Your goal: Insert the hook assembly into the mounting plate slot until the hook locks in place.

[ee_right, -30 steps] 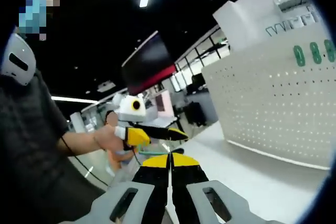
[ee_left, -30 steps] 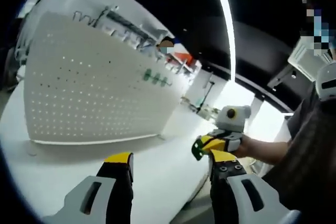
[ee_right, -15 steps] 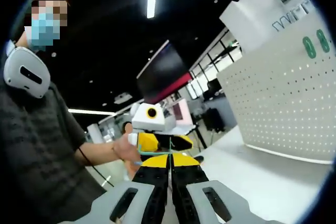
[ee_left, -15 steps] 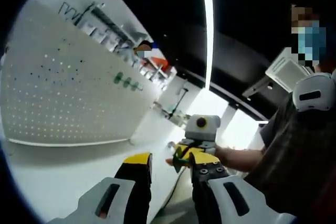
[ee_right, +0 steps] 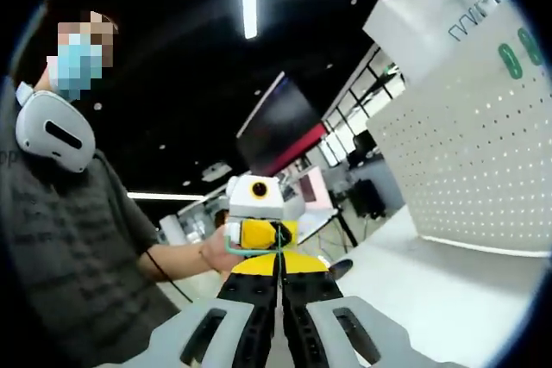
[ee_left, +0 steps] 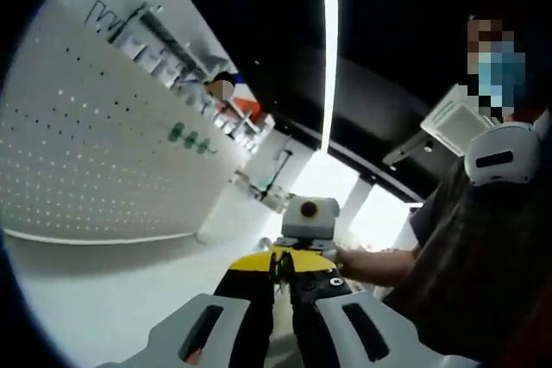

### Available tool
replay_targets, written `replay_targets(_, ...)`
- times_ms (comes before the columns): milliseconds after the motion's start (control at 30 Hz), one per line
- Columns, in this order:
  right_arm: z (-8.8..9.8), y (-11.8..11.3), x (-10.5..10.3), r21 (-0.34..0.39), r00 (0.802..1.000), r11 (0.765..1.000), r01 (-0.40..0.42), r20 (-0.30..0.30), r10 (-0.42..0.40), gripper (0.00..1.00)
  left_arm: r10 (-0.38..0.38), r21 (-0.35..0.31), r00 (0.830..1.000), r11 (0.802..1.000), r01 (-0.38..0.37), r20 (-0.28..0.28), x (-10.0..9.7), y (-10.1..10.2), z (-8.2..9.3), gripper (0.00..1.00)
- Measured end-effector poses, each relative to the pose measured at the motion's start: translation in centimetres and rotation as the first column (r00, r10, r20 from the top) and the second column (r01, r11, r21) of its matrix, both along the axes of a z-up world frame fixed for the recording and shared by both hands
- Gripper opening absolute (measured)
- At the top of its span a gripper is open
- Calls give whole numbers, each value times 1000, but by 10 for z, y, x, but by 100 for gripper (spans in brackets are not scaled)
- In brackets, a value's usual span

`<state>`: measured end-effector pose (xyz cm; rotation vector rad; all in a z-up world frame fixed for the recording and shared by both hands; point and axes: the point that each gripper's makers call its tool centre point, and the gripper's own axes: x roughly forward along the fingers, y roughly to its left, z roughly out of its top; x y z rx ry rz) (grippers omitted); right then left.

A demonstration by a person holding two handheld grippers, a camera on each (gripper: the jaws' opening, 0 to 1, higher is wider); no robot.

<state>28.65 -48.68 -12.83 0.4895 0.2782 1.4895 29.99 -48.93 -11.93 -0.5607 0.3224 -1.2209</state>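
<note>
**Operator:** Checking status. Where are both tools?

**Inspector:** Left gripper [ee_left: 283,266]: jaws drawn nearly together, tips meeting the right gripper [ee_left: 304,239] head-on. Right gripper [ee_right: 279,266]: jaws closed flush, with a thin teal wire [ee_right: 259,252] curving at their tips. Judged, that wire is part of the hook assembly, pinched between the right jaws. Whether the left jaws also grip it cannot be told; the tips hide the contact.

**Operator:** Where is the mounting plate?

**Inspector:** A white perforated panel [ee_left: 95,170] stands upright on the white table [ee_left: 103,299], well apart from both grippers. Green items [ee_left: 190,137] and metal hooks [ee_left: 155,32] hang near its top edge.

**Operator:** Progress?

**Inspector:** Early stage, as judged. Both grippers are held in the air away from the panel. Remaining steps: carry the hook to the panel, align, insert, lock.
</note>
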Motion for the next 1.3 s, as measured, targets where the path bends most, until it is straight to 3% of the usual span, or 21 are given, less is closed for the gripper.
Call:
replay_targets(200,-4,3,-1,-51,998,999,-12,59,15,1,8,60,1000,998,-10,29,-2,1,-4,2)
replay_targets(367,-11,6,5,-111,999,994,1,39,4,2,46,96,999,994,-47,15,2,5,-10,2)
replay_targets(433,-15,7,9,-146,999,989,24,50,-17,3,71,125,997,990,-71,4,6,8,-15,2)
replay_targets(533,-25,7,16,-206,991,976,75,127,-50,3,101,199,995,975,-98,-2,9,13,-28,2)
replay_targets(600,-28,7,20,-221,991,970,96,113,-72,10,118,229,993,967,-116,4,11,16,-32,2)
replay_targets(667,-36,4,26,-271,987,954,129,125,-98,11,162,251,987,955,-158,4,16,23,-36,2)
replay_targets(733,-45,2,32,-337,977,924,178,176,-124,10,221,293,975,934,-206,-17,21,33,-44,2)
replay_targets(800,-48,3,34,-355,976,914,196,157,-149,10,270,353,963,902,-251,-6,26,44,-54,2)
replay_targets(833,-54,0,36,-395,973,892,219,154,-171,10,285,368,958,892,-264,-3,28,47,-57,2)
replay_targets(900,-60,-3,37,-459,959,850,257,228,-166,11,344,388,938,870,-302,-41,33,55,-66,2)
replay_targets(933,-61,-3,37,-482,951,832,276,263,-164,11,363,406,931,856,-320,-31,35,59,-70,2)
replay_targets(1033,-59,-1,33,-509,936,804,308,312,-160,10,435,489,900,793,-363,-38,40,75,-88,2)
replay_targets(1100,-57,0,31,-519,929,790,327,331,-167,11,465,527,885,762,-377,-39,42,81,-97,2)
replay_targets(1200,-60,-2,30,-558,913,749,357,379,-153,11,474,558,880,739,-377,-33,44,85,-104,2)
replay_targets(1267,-62,-2,30,-563,912,741,365,374,-165,11,475,581,880,722,-375,-23,44,86,-108,2)
replay_targets(1300,-62,-1,28,-556,925,754,351,330,-188,11,477,584,878,720,-375,-24,44,86,-108,2)
